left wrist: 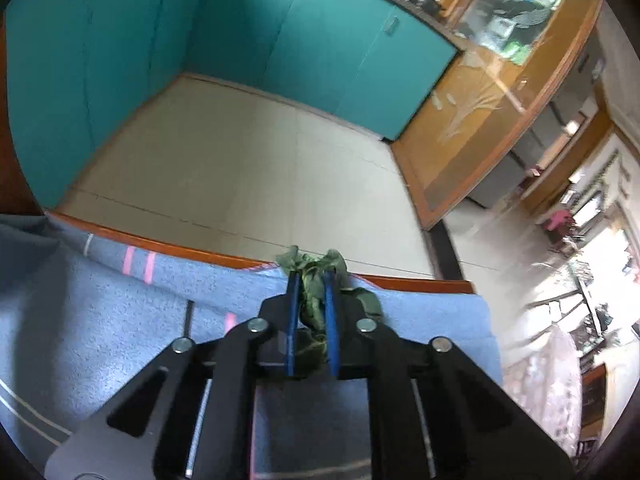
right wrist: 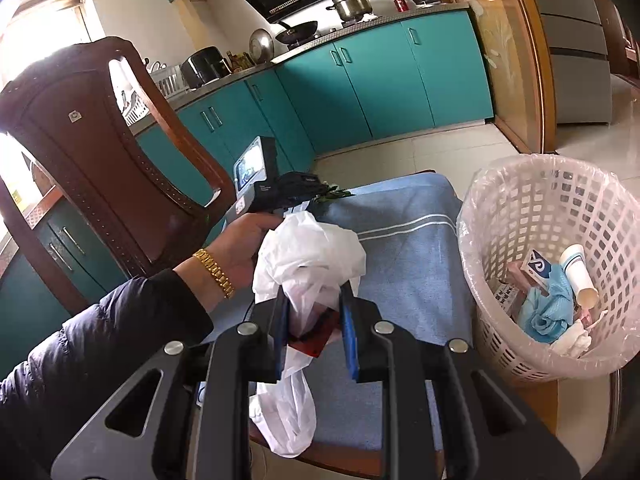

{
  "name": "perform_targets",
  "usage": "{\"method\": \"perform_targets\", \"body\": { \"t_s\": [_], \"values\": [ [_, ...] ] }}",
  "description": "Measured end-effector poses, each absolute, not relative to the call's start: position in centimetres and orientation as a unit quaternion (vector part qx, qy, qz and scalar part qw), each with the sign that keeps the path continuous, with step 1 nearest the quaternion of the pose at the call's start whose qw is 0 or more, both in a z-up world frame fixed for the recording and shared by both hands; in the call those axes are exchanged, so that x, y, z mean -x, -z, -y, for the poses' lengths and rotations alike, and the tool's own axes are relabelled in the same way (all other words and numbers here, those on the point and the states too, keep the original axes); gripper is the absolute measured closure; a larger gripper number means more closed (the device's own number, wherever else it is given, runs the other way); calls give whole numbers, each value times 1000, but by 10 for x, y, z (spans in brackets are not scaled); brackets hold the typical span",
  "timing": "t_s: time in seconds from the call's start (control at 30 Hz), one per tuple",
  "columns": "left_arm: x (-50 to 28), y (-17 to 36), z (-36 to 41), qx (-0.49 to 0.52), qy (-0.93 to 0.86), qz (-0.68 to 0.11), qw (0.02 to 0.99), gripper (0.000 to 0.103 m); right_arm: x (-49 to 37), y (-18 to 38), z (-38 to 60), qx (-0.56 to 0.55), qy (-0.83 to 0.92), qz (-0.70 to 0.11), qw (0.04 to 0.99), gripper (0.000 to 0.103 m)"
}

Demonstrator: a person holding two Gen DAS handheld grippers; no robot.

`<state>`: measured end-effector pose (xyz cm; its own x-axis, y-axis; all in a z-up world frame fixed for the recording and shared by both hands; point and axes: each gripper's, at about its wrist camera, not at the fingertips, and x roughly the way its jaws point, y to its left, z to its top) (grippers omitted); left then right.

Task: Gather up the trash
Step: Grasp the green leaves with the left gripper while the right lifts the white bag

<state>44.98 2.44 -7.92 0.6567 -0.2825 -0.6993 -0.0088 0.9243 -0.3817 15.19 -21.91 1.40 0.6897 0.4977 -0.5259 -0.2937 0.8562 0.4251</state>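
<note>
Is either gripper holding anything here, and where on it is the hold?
Left gripper pinches a wad of green leafy scrap around its middle. Right gripper clamps a crumpled white plastic bag near its bunched middle, the tail hanging below.

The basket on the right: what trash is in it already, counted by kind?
In the white lined basket:
Paper cup: 1
Blue crumpled bag: 1
Small cartons: 2, possibly more hidden
White tissue wad: 1
Total: 5 visible

A basket (right wrist: pixel 536 240) stands right of the cloth (right wrist: pixel 400 248); a chair (right wrist: pixel 100 152) left, cabinets (right wrist: pixel 380 80) far behind.
</note>
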Motion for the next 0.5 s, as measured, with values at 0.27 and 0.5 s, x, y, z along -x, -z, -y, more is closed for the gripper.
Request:
{"method": "perform_targets", "body": {
  "t_s": [0.27,0.5],
  "values": [
    [-383,20,-27,162,109,-345,918,92,-147,-21,212,-133,-213,-307,918,80],
    [-233,-46,-19,86,98,-273,953,91,-147,-22,212,-121,-201,-289,928,80]
  ]
}}
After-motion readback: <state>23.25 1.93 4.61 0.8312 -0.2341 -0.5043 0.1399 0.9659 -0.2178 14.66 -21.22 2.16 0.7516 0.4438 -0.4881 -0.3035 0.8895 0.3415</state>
